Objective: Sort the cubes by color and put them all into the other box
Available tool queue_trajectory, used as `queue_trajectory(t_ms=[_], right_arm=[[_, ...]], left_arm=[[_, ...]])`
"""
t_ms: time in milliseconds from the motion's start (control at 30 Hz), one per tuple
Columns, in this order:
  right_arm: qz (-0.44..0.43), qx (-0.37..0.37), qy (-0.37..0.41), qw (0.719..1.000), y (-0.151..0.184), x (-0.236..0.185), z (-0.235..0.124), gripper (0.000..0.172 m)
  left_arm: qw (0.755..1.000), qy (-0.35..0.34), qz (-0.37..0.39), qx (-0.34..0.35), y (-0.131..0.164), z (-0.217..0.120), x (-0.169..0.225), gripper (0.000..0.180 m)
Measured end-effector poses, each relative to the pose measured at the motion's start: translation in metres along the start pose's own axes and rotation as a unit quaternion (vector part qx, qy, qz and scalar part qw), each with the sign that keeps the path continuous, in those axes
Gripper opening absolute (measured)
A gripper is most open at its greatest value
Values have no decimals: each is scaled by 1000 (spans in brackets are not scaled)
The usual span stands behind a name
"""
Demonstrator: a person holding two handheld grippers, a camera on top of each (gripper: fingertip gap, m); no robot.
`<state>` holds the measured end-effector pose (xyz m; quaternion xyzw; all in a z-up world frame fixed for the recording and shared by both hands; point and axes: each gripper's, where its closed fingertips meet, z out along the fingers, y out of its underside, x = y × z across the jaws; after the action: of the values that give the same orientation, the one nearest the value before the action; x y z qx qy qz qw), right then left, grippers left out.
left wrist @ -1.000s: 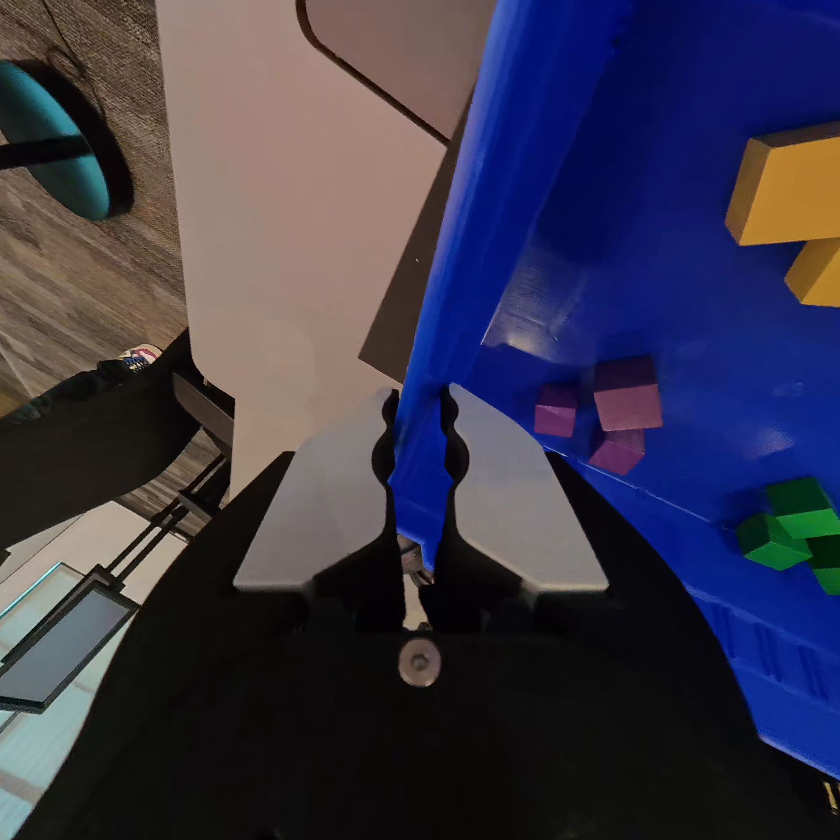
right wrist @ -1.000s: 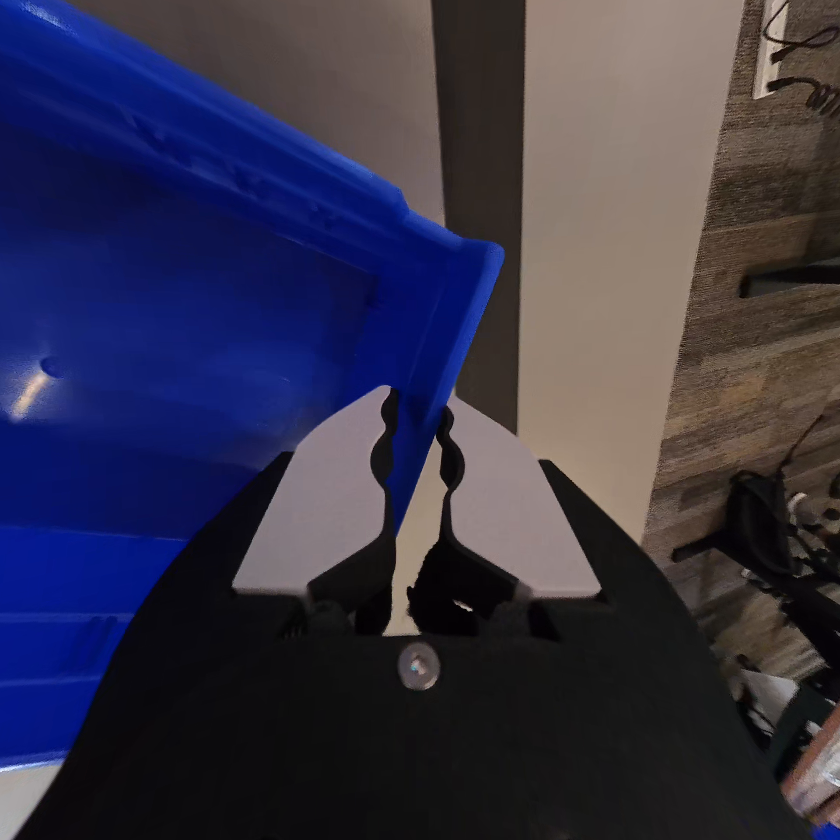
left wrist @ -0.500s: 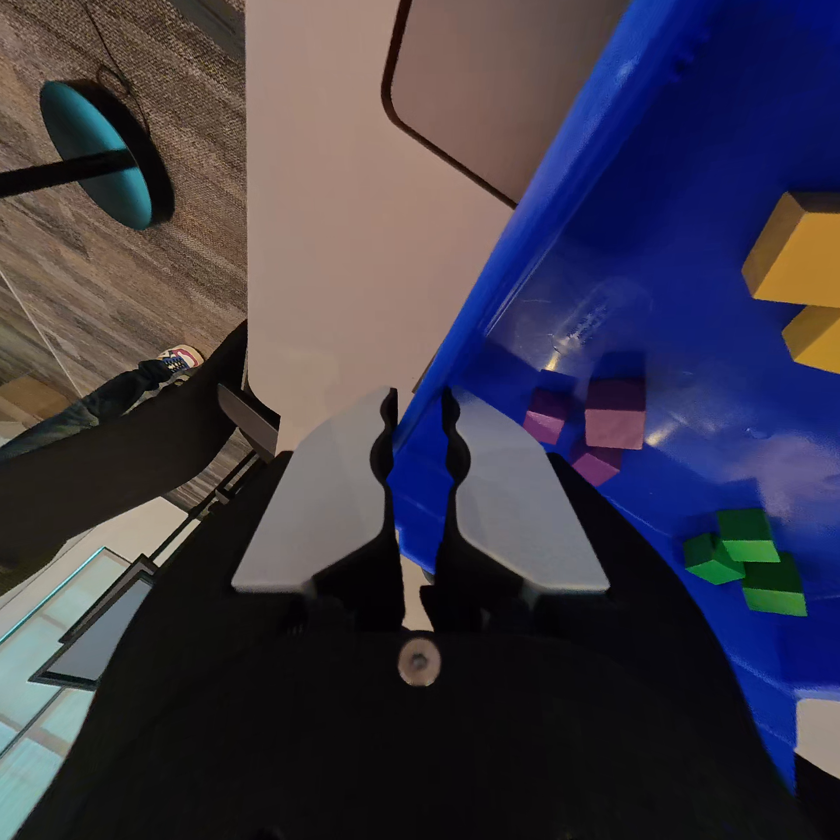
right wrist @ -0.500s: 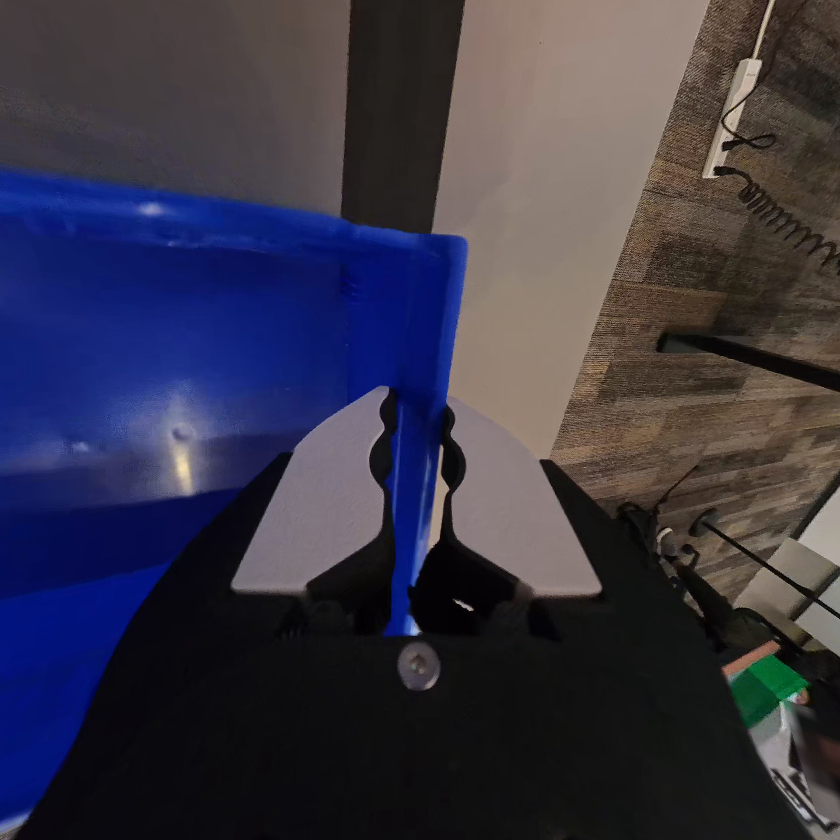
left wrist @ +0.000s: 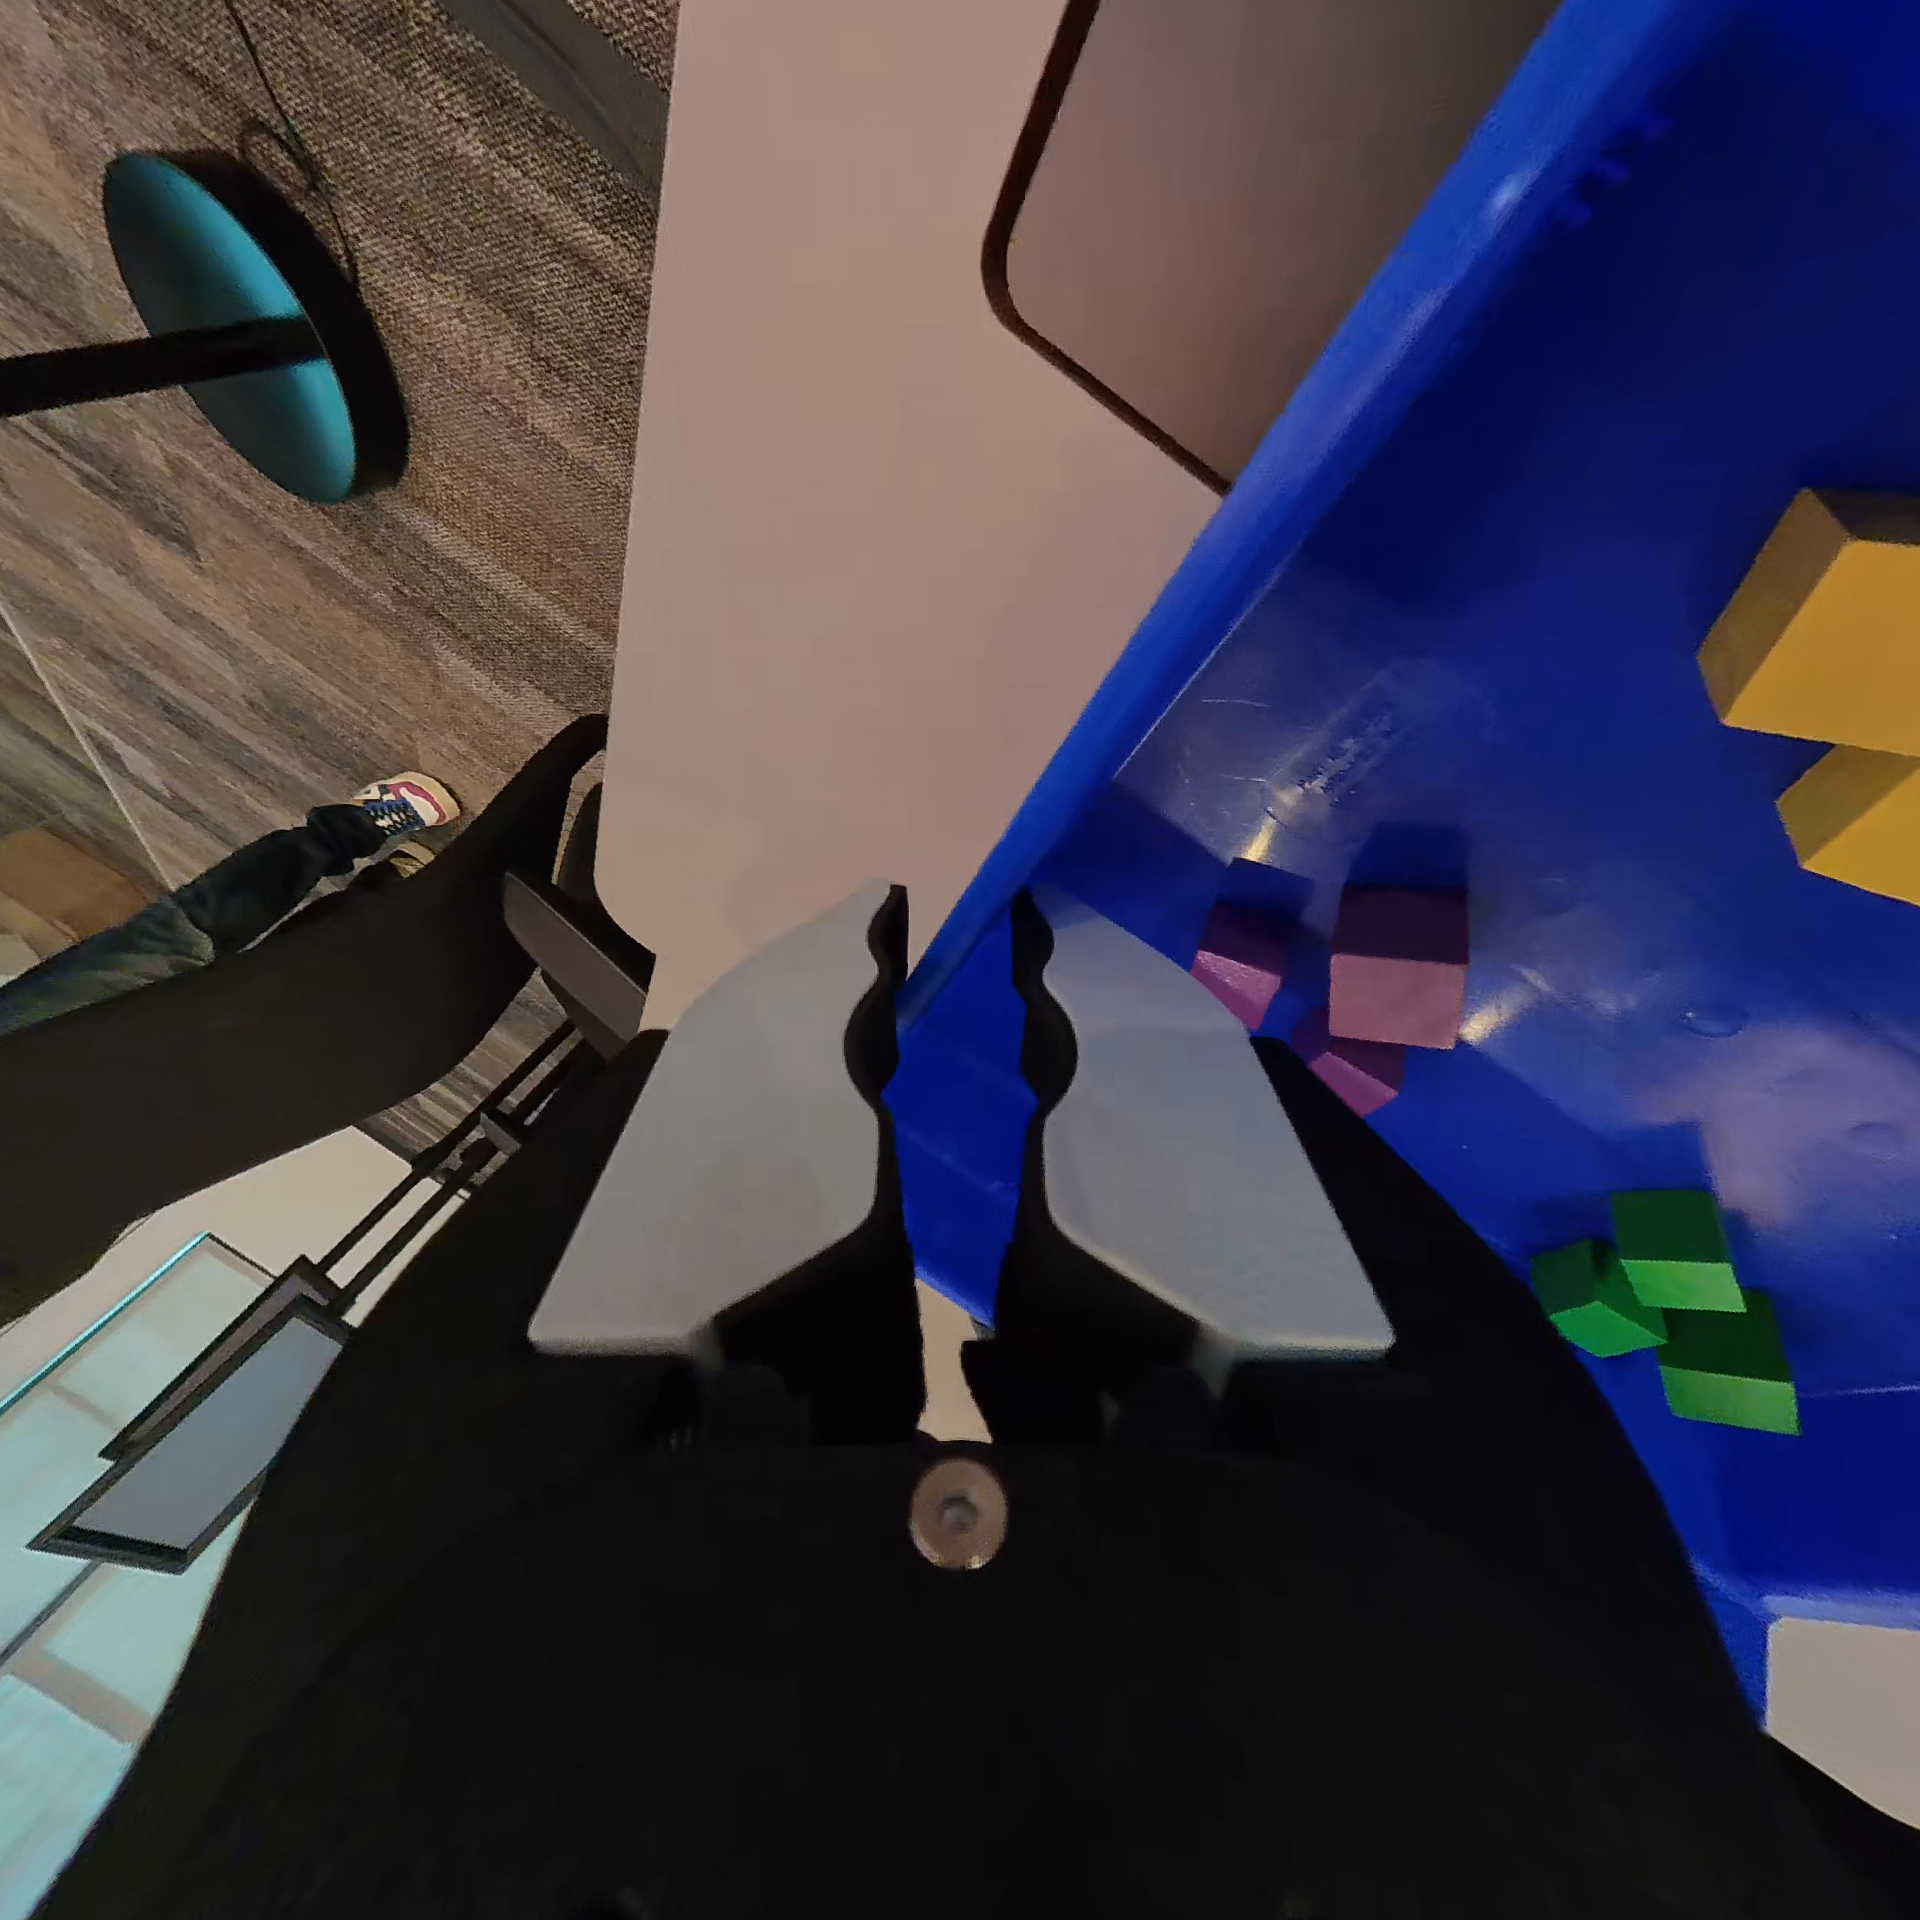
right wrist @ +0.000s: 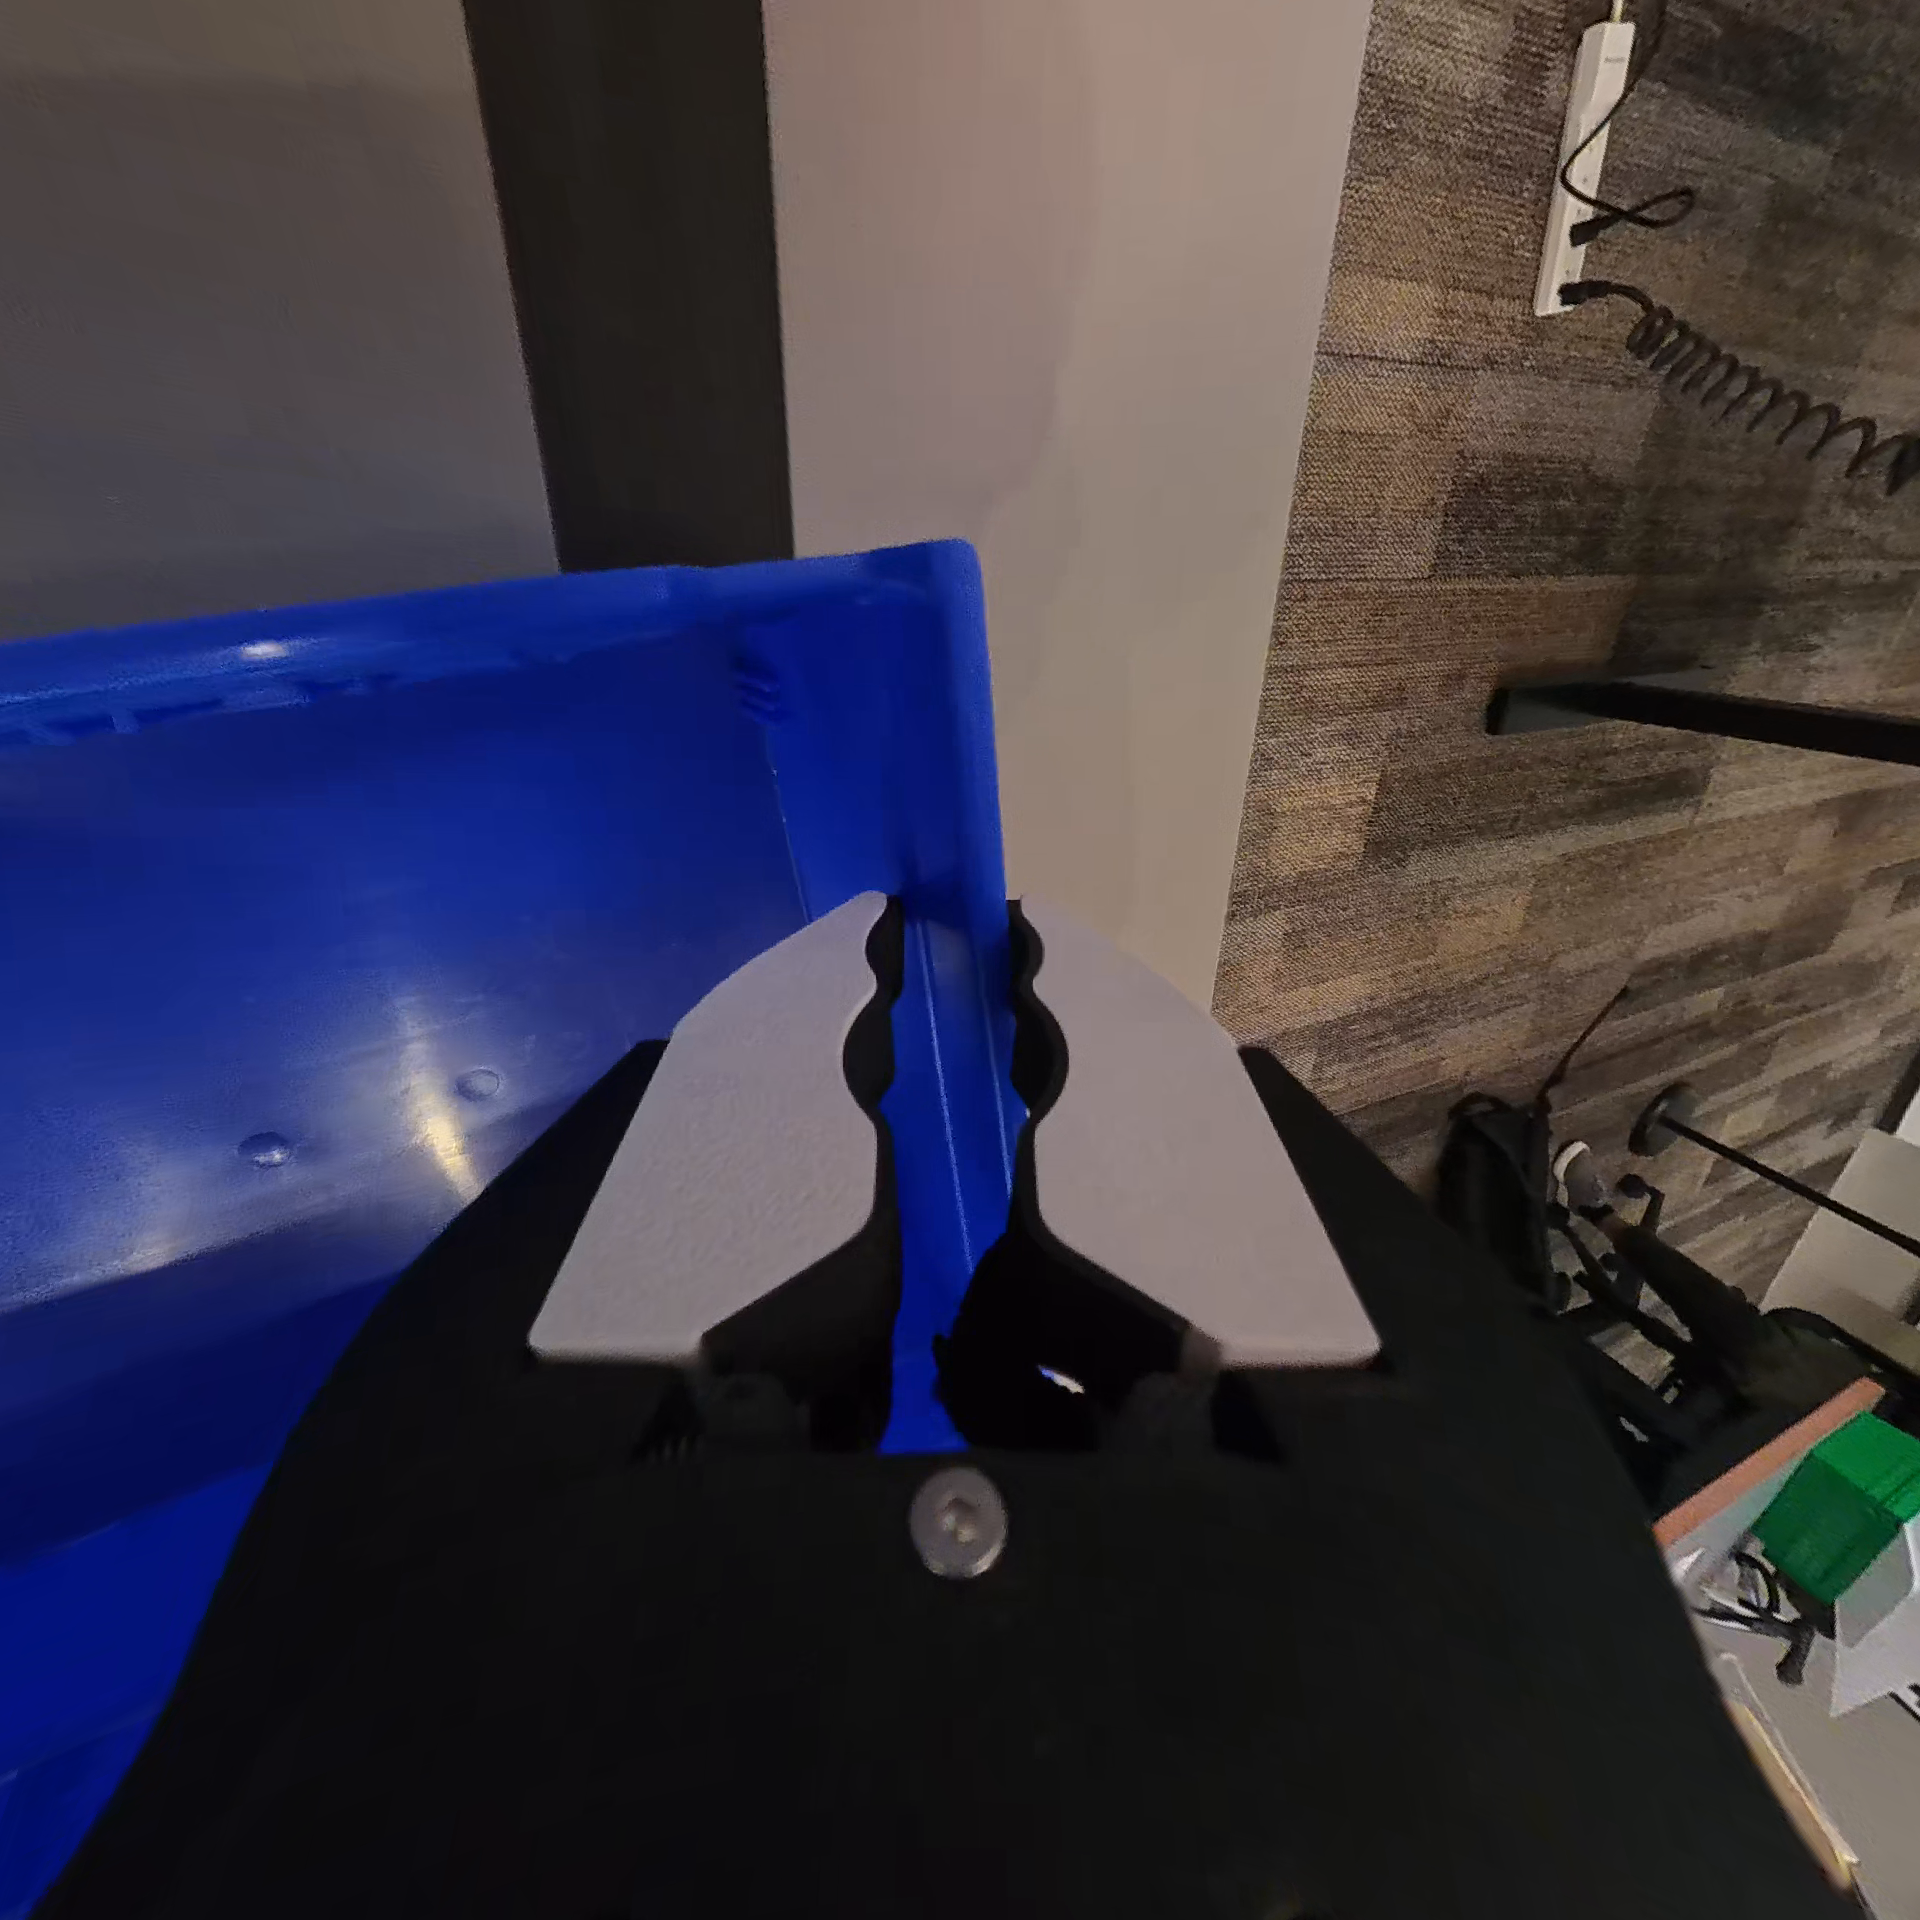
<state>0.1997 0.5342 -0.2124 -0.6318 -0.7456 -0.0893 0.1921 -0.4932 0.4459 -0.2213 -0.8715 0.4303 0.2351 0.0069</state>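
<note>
1. Left gripper [left wrist: 961, 935]: you have it clamped on the left wall of the blue box [left wrist: 1455, 520], both pads pressing the rim, one outside, one inside.

2. Blue box, left wrist view: it looks tilted, and whether it rests on the pale table [left wrist: 831, 520] cannot be told. On its floor, left to right:
- purple cubes [left wrist: 1392, 987], three in a cluster, just beside the inner finger;
- green cubes [left wrist: 1673, 1309], three in a cluster, nearer the camera;
- yellow blocks [left wrist: 1829, 665], two at the right edge, touching, larger than the cubes.
The groups sit apart by colour.

3. Blue box, right wrist view: bare floor and the far right corner [right wrist: 883, 644]; no cubes show on this side.

4. Right gripper [right wrist: 954, 935]: you have it clamped on the right wall at that corner, pads pressing the rim from both sides.

5. Step in hand, as a judgement: sorting appears done and you are handling the loaded box with both grippers, to shift or tip it. No second box shows in either view.

6. Next move calls for: equal grip on both walls, a level carry or slow tilt so the clusters do not slide together, and locating the other box before tipping.
</note>
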Motion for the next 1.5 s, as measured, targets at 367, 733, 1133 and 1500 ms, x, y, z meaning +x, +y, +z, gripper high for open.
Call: queue_trajectory(t_ms=[367,733,1133,1500], right_arm=[[22,-1,15,1000,9,9,3,20],[24,-18,11,999,10,9,3,20],[63,-1,33,997,6,14,1,26],[159,165,199,953,-42,20,-118,38]], left_arm=[[1000,-5,19,7,-6,4,-10,19],[1000,-7,8,15,-13,8,-21,19],[999,-20,-11,28,-2,9,-28,27],[953,-57,-171,242,38,-92,-11,36]])
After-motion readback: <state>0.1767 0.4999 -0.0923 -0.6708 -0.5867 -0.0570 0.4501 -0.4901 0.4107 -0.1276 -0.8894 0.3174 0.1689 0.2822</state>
